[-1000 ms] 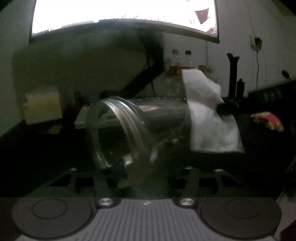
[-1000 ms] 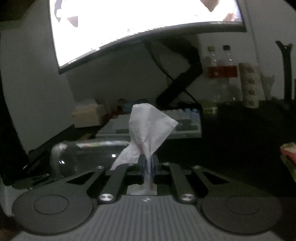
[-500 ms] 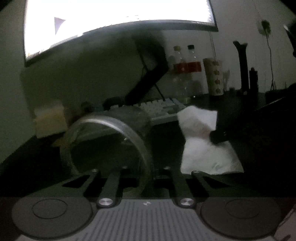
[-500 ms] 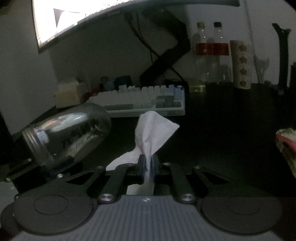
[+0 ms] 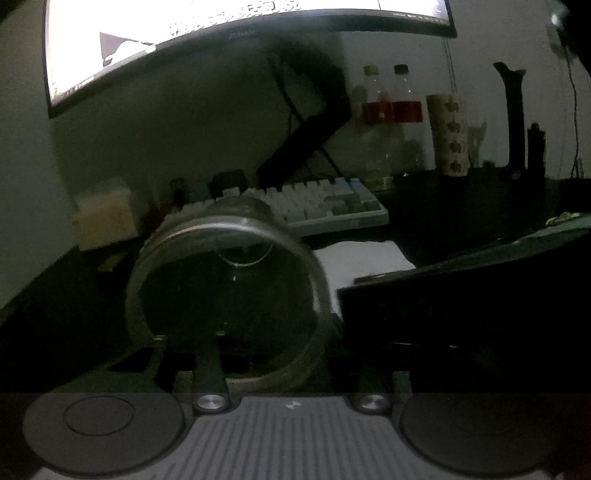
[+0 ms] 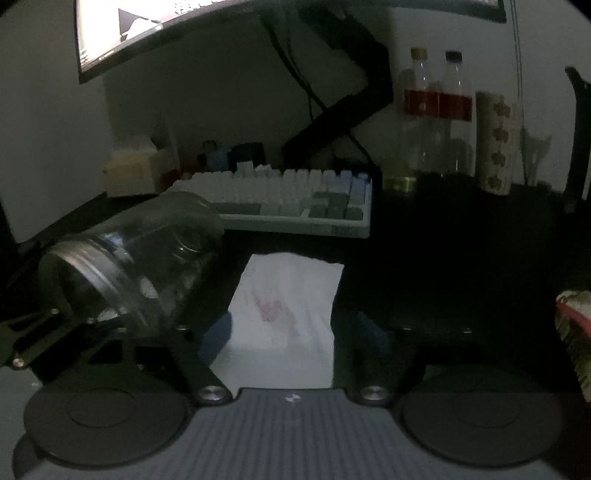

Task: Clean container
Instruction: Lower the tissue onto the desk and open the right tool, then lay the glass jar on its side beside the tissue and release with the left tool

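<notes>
Jar lies tilted on its side on desk, mouth toward the cameras. Tissue flat on desk just right of jar, possibly touching it. Keyboard behind both. Two bottles stand behind and right of keyboard. Monitor above.

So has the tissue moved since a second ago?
Yes. The tissue has dropped from standing upright, where its top overlapped the keyboard, to lying flat on the desk below it, between the opening jaws of the right gripper.
</notes>
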Demonstrator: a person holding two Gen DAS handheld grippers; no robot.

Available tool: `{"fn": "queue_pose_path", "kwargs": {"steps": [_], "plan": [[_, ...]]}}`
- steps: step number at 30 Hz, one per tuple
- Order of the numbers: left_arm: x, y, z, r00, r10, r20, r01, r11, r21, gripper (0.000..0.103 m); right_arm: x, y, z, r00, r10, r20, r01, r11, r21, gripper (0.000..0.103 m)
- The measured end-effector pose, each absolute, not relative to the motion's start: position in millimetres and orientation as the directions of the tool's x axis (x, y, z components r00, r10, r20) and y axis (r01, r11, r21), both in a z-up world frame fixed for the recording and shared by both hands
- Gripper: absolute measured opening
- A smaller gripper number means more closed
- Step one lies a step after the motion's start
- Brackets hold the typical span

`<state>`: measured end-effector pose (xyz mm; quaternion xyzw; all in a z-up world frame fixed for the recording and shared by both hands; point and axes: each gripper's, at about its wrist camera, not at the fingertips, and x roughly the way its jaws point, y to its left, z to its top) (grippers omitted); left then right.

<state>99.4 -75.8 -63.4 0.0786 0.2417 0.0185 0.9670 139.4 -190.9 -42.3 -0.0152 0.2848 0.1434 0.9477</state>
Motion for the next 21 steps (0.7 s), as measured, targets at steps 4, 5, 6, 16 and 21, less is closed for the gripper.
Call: {"fn": "queue_pose_path", "kwargs": {"steps": [4, 5, 6, 16, 21], "plan": [[89.4, -75.8, -62.5, 0.883, 0.071, -0.463, 0.012, 0.985, 0.173, 0.053, 132.9, -196.6, -36.7, 0.822, 0.271, -0.500, -0.270, 0.960, 0.077, 0.089], [86.2, -75.9, -61.9, 0.883, 0.065, -0.465, 0.019, 0.985, 0.172, 0.053, 131.5, -198.9, -34.7, 0.830, 0.273, -0.487, -0.266, 0.960, 0.086, 0.090], [82.7, -75.8, -60.8, 0.884, 0.056, -0.465, 0.028, 0.985, 0.171, 0.053, 130.1, -201.7, -32.5, 0.836, 0.272, -0.476, -0.260, 0.961, 0.092, 0.091], [21.5, -72.0, -51.3, 0.891, -0.041, -0.453, 0.146, 0.969, 0.200, 0.077, 98.1, -234.8, -11.0, 0.881, 0.227, -0.415, -0.196, 0.974, 0.116, 0.103], [-13.3, -64.8, -16.9, 0.948, -0.059, -0.312, 0.151, 0.948, 0.280, 0.103, 82.4, -249.6, -4.6, 0.896, 0.169, -0.410, -0.141, 0.985, 0.099, 0.103]]}}
